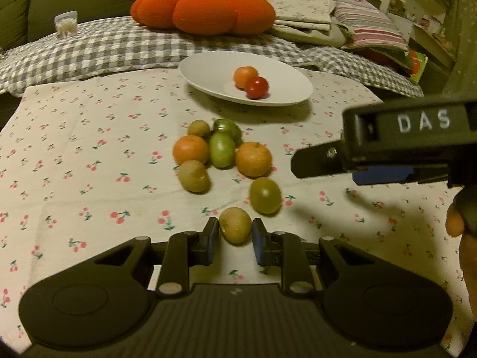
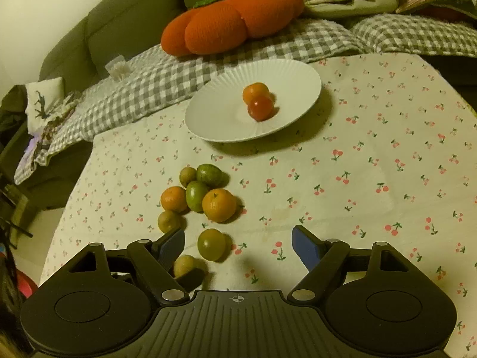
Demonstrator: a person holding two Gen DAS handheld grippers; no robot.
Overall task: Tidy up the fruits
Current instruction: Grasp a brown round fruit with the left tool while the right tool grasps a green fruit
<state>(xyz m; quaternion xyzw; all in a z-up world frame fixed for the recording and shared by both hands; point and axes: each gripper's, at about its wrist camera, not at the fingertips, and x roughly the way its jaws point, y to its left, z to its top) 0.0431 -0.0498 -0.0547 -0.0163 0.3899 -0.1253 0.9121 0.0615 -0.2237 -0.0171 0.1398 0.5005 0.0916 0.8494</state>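
We see the cherry-print bench point(image 1: 89, 149) filling both views, the white plate point(image 2: 226, 89) in the upper middle carrying an orange fruit point(image 2: 255, 91) touching a red one point(image 2: 260, 108). Mid-frame sits a fruit cluster point(image 1: 222, 149). At lower centre our left gripper point(image 1: 235, 234) has its fingers bracketing a kiwi point(image 1: 235, 224), not visibly clamped. Our right gripper point(image 2: 238, 246) has fingers spread wide above the bench.

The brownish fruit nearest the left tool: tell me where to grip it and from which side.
Grip the brownish fruit across its widest middle, coming in low from the near side. It is egg-shaped and lies loose on the tablecloth; the left tool already straddles it, pads either side.
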